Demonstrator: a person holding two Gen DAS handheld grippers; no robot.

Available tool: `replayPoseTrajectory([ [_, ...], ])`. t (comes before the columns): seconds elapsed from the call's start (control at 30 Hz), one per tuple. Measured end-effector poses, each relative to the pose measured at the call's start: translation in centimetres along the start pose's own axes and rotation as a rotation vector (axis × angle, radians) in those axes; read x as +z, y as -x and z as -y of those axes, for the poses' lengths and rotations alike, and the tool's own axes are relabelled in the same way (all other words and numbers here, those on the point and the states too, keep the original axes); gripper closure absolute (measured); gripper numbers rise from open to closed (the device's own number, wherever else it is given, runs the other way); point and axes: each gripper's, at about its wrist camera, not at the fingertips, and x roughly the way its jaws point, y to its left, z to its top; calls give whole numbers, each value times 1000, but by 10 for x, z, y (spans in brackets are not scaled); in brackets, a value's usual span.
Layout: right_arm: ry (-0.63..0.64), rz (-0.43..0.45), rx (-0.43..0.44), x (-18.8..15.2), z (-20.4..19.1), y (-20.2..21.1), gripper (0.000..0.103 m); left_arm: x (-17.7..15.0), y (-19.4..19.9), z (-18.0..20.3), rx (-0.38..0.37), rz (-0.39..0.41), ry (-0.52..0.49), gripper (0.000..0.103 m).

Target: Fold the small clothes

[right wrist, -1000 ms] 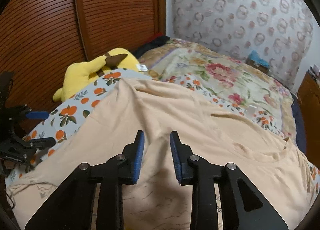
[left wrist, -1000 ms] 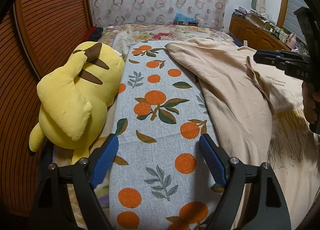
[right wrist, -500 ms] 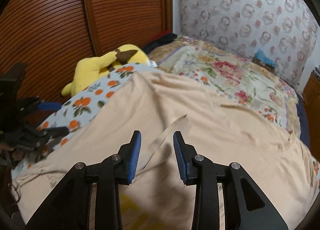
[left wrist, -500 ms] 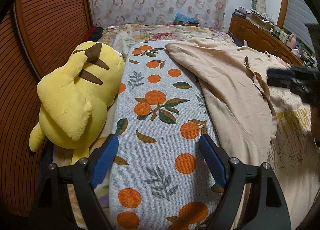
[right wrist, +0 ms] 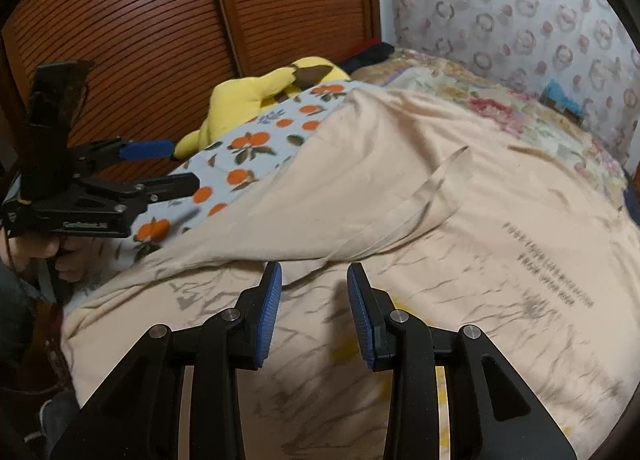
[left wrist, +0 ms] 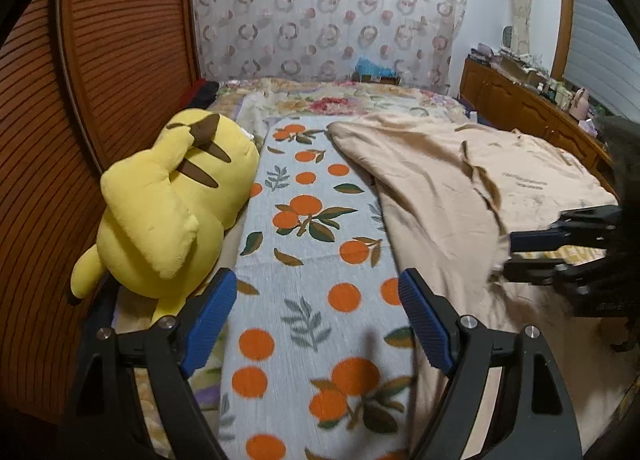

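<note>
Bedding is filling both views, a floral bed against a wood slat wall; on it a beige shirt [right wrist: 400, 196] is lying spread, printed front up, one side flap folded over onto the body with its edge running just ahead of the right gripper [right wrist: 314, 296]. That gripper is hovering over the shirt's near part, jaws partly apart with nothing pinched between them; the fold edge is lying just beyond its tips, the shirt's long axis seeming to run away from it toward the far wall. The left gripper [left wrist: 316, 324] is hanging wide open and empty over the orange-print cloth [left wrist: 312, 228], the shirt beside it to its right; the right hand is judged nearer for the next fold. A yellow plush [left wrist: 168, 212] is resting at the cloth's left, near the wall.
</note>
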Motion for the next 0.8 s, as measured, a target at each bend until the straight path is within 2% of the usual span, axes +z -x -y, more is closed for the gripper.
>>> replayPoseTrajectory([
  [0.07, 1, -7, 0, -1, -4, -5, 70, -3, 7, 2, -12, 5, -1, 19],
  [0.17, 21, -5, -21, -1, -10, -10, 78, -7, 14, 7, -19, 17, -1, 19],
  [0.23, 39, -2, -35, 0, -12, -11, 91, -10, 18, 9, -26, 26, -4, 19],
  [0.33, 53, -2, -37, -1, -14, -8, 101, -14, 24, 12, -30, 39, 0, 19],
  [0.67, 50, 82, -96, -2, -14, 51, 103, -21, 48, 20, -52, 81, 23, 19],
  [0.77, 29, 82, -78, -2, -14, 51, 100, -23, 50, 20, -48, 82, 29, 19],
  [0.8, 26, 81, -79, -2, -14, 49, 91, -23, 51, 21, -45, 83, 28, 19],
])
